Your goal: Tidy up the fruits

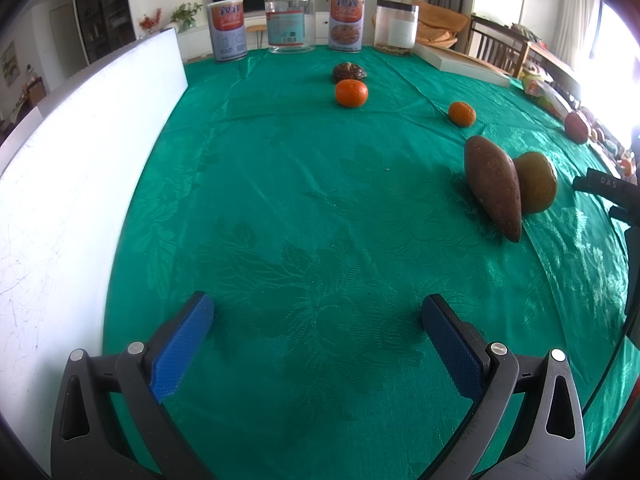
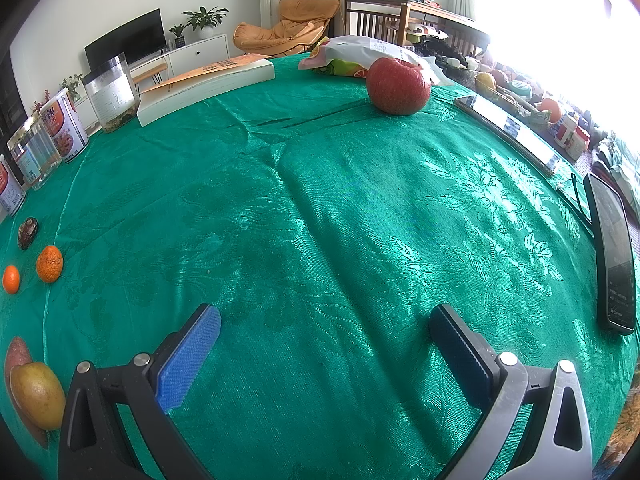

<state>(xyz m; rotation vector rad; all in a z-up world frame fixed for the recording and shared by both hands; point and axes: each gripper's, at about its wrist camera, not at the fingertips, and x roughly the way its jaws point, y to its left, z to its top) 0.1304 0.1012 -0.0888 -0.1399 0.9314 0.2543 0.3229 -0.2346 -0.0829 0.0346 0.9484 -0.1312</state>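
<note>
Fruit lay scattered on the green-clothed surface (image 1: 280, 168): two tangerines (image 1: 351, 93), a sweet potato (image 1: 494, 187) touching a pear (image 1: 536, 187), and an apple (image 2: 398, 86) farther off. Left tongs (image 1: 318, 314) and right tongs (image 2: 325, 320) both gaped wide, holding nothing.

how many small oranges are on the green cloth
2: one small round orange lies just in front of the dark brown mushroom-like lump; the other small orange lies apart, further right. None seem hidden.
</note>
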